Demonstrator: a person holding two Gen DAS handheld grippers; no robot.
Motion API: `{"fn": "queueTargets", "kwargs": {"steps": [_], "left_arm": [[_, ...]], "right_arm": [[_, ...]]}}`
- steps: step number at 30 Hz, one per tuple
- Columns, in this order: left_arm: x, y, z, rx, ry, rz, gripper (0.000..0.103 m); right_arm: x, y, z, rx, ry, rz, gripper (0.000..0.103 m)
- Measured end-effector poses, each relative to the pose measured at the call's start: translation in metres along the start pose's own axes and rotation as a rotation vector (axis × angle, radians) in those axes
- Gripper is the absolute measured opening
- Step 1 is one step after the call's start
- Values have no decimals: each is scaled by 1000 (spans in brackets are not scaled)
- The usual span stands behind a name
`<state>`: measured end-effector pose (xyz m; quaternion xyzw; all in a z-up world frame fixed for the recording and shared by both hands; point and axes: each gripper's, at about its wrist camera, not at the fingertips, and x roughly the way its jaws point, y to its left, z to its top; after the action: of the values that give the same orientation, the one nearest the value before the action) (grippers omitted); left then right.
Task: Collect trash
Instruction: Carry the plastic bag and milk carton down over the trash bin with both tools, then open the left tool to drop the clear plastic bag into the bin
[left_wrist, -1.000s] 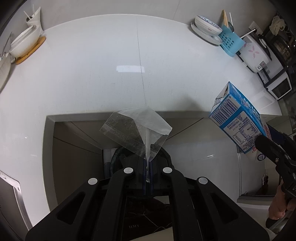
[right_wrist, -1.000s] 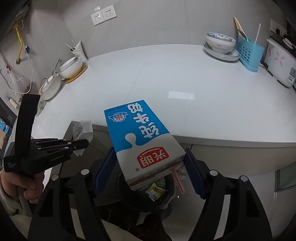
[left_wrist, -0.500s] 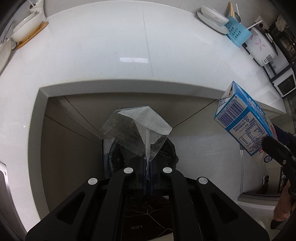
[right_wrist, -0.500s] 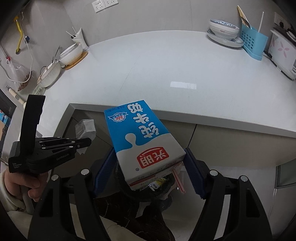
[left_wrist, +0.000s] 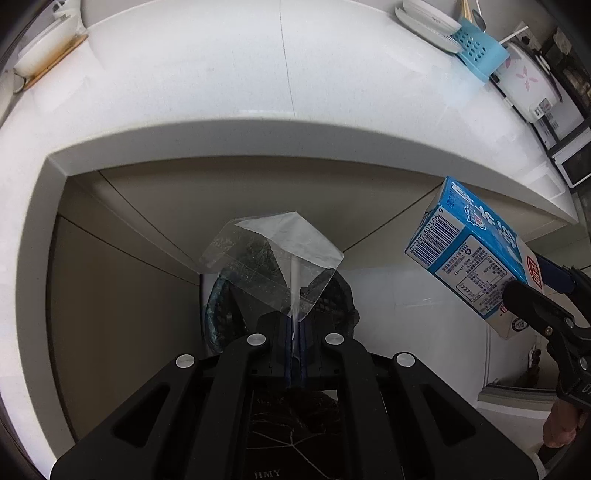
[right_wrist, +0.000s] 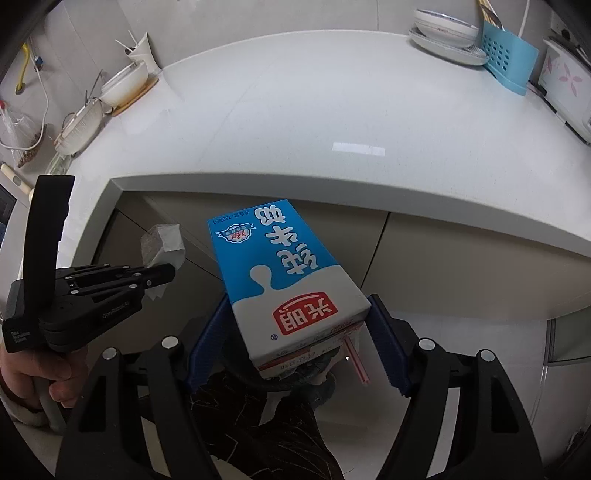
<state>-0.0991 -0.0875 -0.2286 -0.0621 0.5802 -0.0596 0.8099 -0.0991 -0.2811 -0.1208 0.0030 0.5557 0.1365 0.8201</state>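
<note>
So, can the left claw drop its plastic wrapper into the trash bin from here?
Probably yes: the left claw, shut on the plastic wrapper, hangs right over the bin, with nothing between them.

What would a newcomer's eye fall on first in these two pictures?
The blue and white carton, clamped in the right gripper in front of the white counter's edge. Next, the clear wrapper pinched in the shut left gripper, above a dark bin on the floor.
</note>
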Motion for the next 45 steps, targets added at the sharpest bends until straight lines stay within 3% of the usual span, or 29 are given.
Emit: {"fn": "queueTargets", "kwargs": {"steps": [11, 22, 29, 45], "left_arm": [[40, 0, -7, 7, 40, 12, 2], [49, 2, -9, 26, 60, 1, 6], [47, 5, -10, 22, 53, -3, 34], [21, 16, -7, -6, -28, 42, 81]], "right_arm": [[13, -7, -7, 5, 35, -15, 70], [17, -3, -2, 14, 54, -36, 70], [21, 0, -1, 22, 58, -36, 70], [20, -1, -2, 0, 64, -31, 70]]}}
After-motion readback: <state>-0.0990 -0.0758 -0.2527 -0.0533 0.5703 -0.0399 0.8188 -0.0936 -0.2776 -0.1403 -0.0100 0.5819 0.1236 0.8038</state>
